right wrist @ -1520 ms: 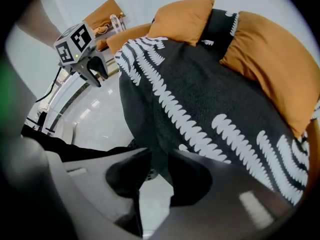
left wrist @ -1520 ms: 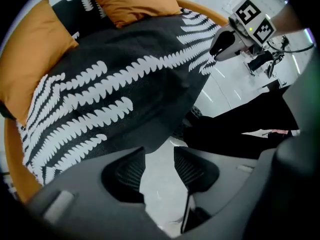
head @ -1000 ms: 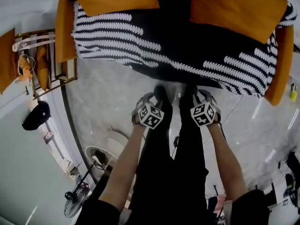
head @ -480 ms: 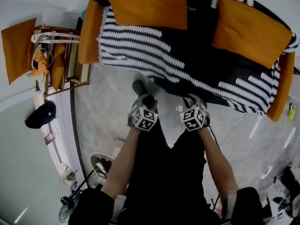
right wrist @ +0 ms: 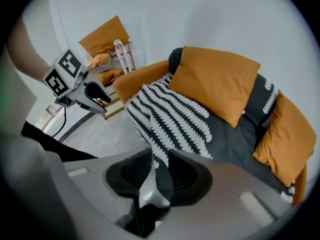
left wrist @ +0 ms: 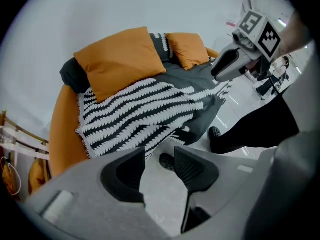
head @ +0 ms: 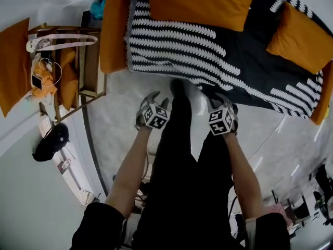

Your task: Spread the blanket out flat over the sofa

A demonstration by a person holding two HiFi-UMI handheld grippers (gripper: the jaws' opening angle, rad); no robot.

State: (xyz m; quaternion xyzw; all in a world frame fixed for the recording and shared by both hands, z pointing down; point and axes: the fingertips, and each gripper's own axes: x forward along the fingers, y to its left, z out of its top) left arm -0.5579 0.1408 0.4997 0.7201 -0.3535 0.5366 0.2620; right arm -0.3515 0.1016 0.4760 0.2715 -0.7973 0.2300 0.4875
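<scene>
Blanket (head: 171,40) lengthwise along sofa (head: 114,30), front edge overhanging

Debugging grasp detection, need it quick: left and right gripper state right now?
Left gripper: open, nothing between its jaws.
Right gripper: closed on an edge of the black-and-white blanket.

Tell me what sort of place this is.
Probably a living-room setup, maybe a showroom or studio: an orange sofa with matching cushions and a black-and-white blanket, a wooden shelf rack beside it, and a glossy floor.
</scene>
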